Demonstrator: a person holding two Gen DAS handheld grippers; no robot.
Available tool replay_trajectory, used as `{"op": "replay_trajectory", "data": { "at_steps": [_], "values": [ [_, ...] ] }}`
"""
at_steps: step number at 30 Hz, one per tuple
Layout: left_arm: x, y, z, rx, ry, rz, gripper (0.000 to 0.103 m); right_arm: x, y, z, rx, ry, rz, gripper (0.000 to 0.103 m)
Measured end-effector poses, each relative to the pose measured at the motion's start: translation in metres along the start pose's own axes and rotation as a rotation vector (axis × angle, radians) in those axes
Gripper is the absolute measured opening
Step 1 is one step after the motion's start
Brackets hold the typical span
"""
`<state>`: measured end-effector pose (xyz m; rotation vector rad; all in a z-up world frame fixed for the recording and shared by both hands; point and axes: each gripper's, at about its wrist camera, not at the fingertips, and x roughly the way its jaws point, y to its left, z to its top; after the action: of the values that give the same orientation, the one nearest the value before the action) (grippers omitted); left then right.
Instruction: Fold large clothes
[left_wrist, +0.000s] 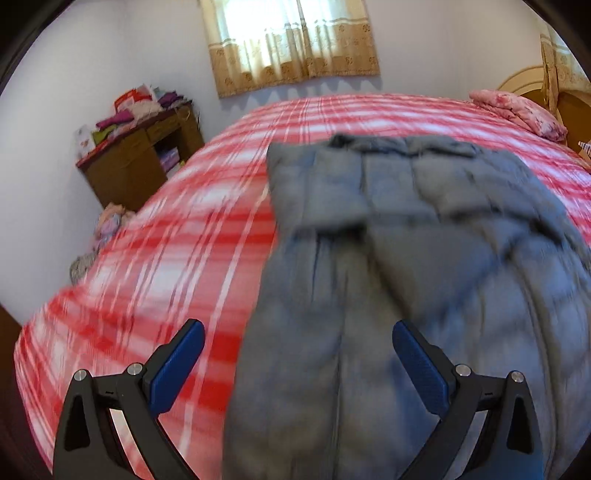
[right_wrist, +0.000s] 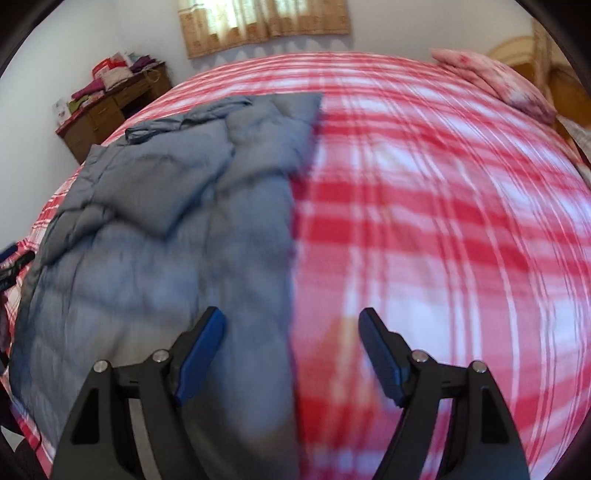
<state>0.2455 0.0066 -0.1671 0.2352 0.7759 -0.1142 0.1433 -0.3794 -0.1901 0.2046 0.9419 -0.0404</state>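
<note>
Plaid bed (right_wrist: 443, 221) bears grey jacket (right_wrist: 166, 221) (apparently padded), pink pillow (right_wrist: 491, 77).

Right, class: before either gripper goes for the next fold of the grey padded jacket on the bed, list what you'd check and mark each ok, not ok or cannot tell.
1. Left gripper open and empty: ok.
2. Right gripper open and empty: ok.
3. Grey padded jacket lies wholly on the red plaid bed cover: cannot tell, its near end runs out of view.
4. Sleeves folded in over the body: ok.
5. Jacket's side edge straight for the next fold: ok.
6. Views sharp enough to pick a grasp point: not ok, both are motion-blurred.
</note>
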Motion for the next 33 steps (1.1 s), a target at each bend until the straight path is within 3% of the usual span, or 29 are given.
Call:
{"op": "replay_trajectory", "data": {
  "at_steps": [8,11,16,21,25,27,30,33],
  "values": [
    [-0.016,0.010,-0.067,-0.028,0.075,-0.016,0.102,-0.038,0.003,-0.061,0.055,-0.040,-0.026,0.085],
    [-0.022,0.008,-0.076,-0.027,0.082,-0.024,0.102,-0.045,0.007,-0.075,0.045,-0.051,-0.052,0.085],
    [-0.028,0.017,-0.090,-0.026,0.090,0.040,0.102,-0.048,0.012,-0.087,0.039,-0.065,-0.103,0.085],
    [-0.031,0.037,-0.099,-0.092,0.120,-0.006,0.102,-0.051,0.013,-0.093,0.047,-0.065,-0.142,0.085],
    [-0.032,0.033,-0.102,-0.079,0.107,0.026,0.102,-0.053,0.013,-0.097,0.055,-0.064,-0.162,0.084],
    [-0.030,0.032,-0.104,-0.089,0.120,0.006,0.102,-0.053,0.015,-0.099,0.062,-0.059,-0.146,0.084],
    [-0.028,0.031,-0.110,-0.122,0.159,-0.064,0.102,-0.052,0.020,-0.101,0.047,-0.054,-0.136,0.075],
    [-0.037,0.019,-0.112,-0.054,0.128,-0.068,0.098,-0.054,0.027,-0.102,0.028,-0.047,-0.098,0.049]
  ]
}}
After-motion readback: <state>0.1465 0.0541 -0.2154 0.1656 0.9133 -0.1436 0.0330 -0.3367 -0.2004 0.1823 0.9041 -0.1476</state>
